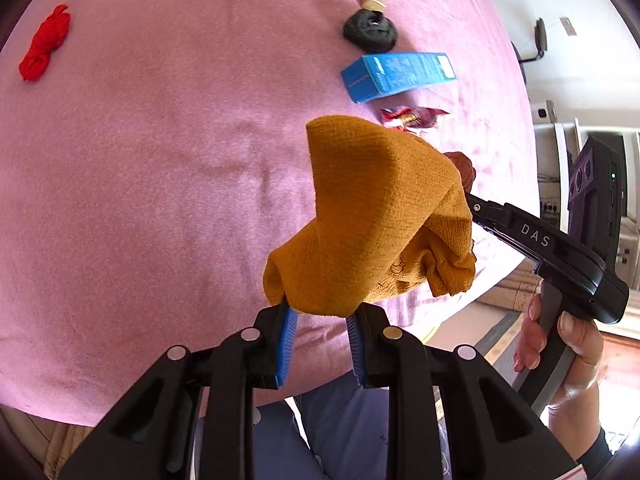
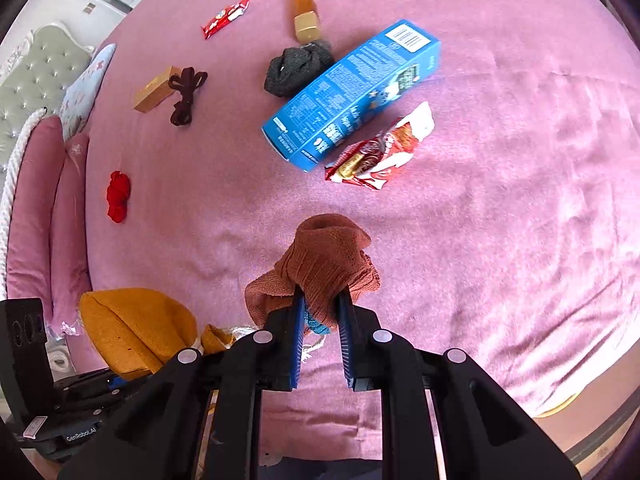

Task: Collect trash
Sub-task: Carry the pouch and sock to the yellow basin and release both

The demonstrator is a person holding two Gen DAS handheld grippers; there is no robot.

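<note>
Up close, the left gripper [image 1: 320, 312] pinches a mustard-yellow knitted cloth [image 1: 372, 216] between its blue pads, and the right gripper [image 2: 322, 312] is clamped on a rust-brown knitted sock [image 2: 324, 264], both lifted just above the pink fleece blanket [image 2: 500, 184] that covers the bed. Ahead of the right tongs lie a crumpled red-and-white snack wrapper [image 2: 380, 152] touching a long blue cardboard carton [image 2: 352, 96], with a dark grey rolled sock [image 2: 296, 66] behind the carton; farther left lie a red chocolate-bar wrapper [image 2: 226, 16], a small gold box [image 2: 154, 88] and a red bundled sock [image 2: 118, 196].
</note>
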